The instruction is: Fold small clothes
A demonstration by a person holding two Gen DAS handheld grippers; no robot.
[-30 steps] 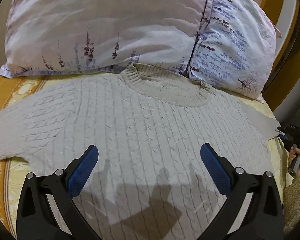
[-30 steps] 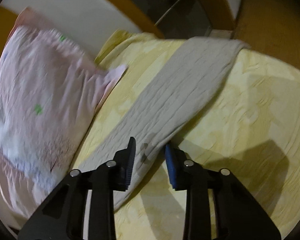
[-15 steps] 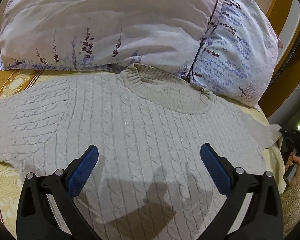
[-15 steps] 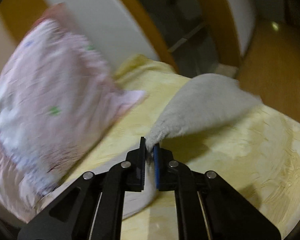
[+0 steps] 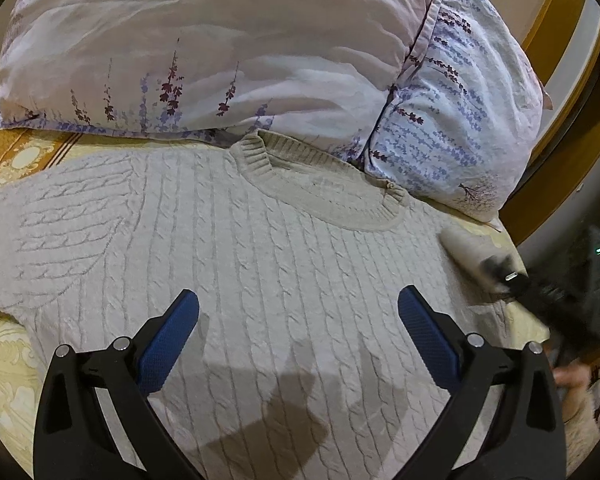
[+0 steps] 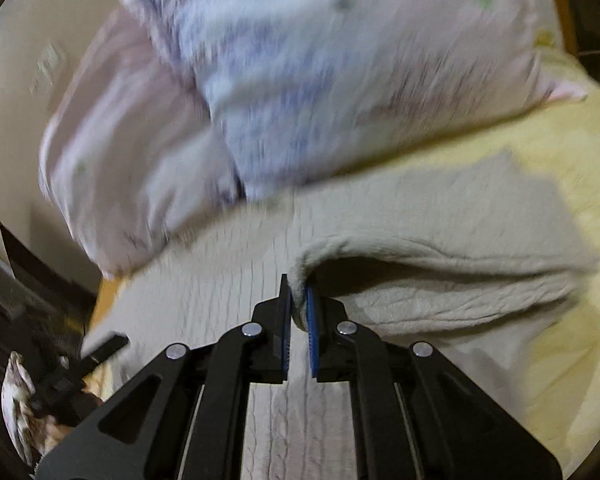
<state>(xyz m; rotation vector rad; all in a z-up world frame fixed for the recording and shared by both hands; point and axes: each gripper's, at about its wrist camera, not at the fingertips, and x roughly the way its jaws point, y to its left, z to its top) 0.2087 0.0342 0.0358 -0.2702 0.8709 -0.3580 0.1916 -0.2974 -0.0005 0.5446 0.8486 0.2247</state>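
Note:
A cream cable-knit sweater [image 5: 236, 264] lies flat, front up, on the bed, collar toward the pillows. My left gripper [image 5: 298, 312] is open and empty, hovering over the sweater's chest. My right gripper [image 6: 299, 300] is shut on the sweater's right sleeve [image 6: 440, 264], holding it lifted and carried over the body. It shows blurred in the left wrist view [image 5: 500, 272] at the sweater's right edge. The other sleeve [image 5: 32, 240] lies spread out to the left.
Two floral pillows [image 5: 228, 48] [image 5: 460, 120] lie right behind the collar. The yellow patterned bedspread [image 5: 8, 360] shows around the sweater. A wooden bed frame [image 5: 560, 40] curves past on the right. In the right wrist view the pillows [image 6: 300, 80] are blurred.
My right gripper closed on the right sleeve, lifted it and swung it inward over the sweater's body. My left gripper drifted a little toward the left, staying open.

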